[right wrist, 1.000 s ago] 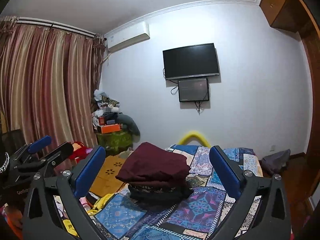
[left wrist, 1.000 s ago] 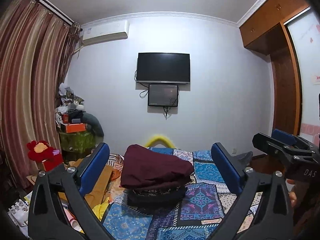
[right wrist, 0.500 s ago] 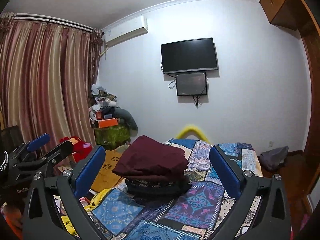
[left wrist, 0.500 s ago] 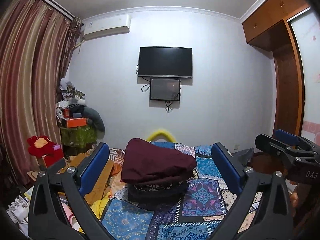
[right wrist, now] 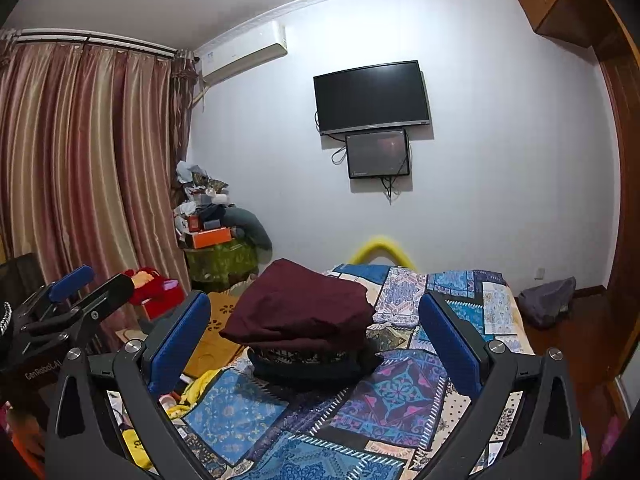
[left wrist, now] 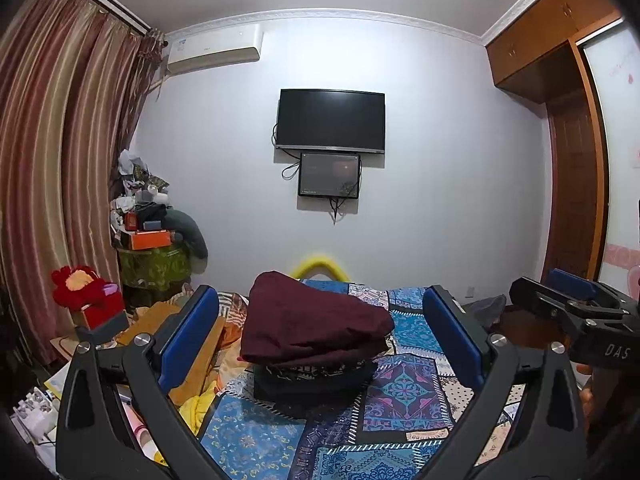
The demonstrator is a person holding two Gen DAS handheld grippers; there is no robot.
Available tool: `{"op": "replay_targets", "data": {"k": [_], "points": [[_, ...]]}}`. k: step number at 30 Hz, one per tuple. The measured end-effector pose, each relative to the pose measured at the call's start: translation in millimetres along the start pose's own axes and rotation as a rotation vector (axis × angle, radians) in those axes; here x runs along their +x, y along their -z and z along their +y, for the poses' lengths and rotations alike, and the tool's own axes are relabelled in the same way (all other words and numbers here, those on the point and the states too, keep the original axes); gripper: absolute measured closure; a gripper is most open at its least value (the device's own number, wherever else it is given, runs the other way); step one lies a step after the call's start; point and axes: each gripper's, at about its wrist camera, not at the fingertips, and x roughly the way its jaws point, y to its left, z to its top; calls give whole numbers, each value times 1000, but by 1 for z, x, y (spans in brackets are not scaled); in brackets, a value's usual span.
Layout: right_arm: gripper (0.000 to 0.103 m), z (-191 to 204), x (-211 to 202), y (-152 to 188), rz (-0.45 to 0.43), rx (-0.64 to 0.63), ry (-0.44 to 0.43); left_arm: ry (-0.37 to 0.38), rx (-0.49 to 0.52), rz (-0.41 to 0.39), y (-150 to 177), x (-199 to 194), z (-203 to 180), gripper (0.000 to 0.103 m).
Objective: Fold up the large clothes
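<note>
Two grippers hang above the bed (left wrist: pixel 404 396), both with fingers spread wide and nothing between them. The left gripper (left wrist: pixel 320 336) frames a stack of folded clothes: a maroon garment (left wrist: pixel 312 320) lies folded on top, and under it sits a dark patterned garment (left wrist: pixel 316 376). The right gripper (right wrist: pixel 316 340) frames the same stack from a little further right, with the maroon garment (right wrist: pixel 300 308) on top of the dark one (right wrist: pixel 312 360). Neither gripper touches the stack; the blue pads (left wrist: pixel 188 336) stand apart on either side of it in each view.

The stack rests on a blue and purple patchwork bedspread (right wrist: pixel 400 396), toward its left half. Left of the stack, yellow and orange fabric (left wrist: pixel 200 344) lies crumpled by the bed's edge.

On the white wall beyond hangs a black TV (left wrist: pixel 331 120), with a smaller screen (left wrist: pixel 329 175) just below it. An air conditioner (left wrist: pixel 214 50) sits high on the wall beside striped curtains (left wrist: pixel 60 160). A cluttered table (left wrist: pixel 154 256) stands in the corner, and a red plush toy (left wrist: pixel 80 286) lies near it. Wooden cabinets (left wrist: pixel 552 28) fill the right corner. A yellow curved tube (right wrist: pixel 380 246) shows behind the bed's far end. In the left view, the right gripper shows at the right edge; in the right view, the left gripper shows at the left edge.
</note>
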Motion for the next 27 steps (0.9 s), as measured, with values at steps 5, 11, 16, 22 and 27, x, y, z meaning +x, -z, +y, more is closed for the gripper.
{"op": "replay_targets", "data": {"k": [5, 11, 16, 22, 27], "points": [[0, 1, -1, -1, 2, 1, -3, -1, -7, 6, 1, 1, 1, 1], [0, 0, -3, -4, 0, 8, -9, 5, -4, 12, 1, 3, 0, 1], [0, 1, -3, -4, 1, 9, -9, 8, -5, 13, 2, 3, 1, 1], [0, 1, -2, -4, 4, 11, -12, 26, -9, 13, 3, 4, 0, 1], [0, 3, -3, -3, 8, 7, -12, 35, -6, 20, 2, 5, -2, 1]]}}
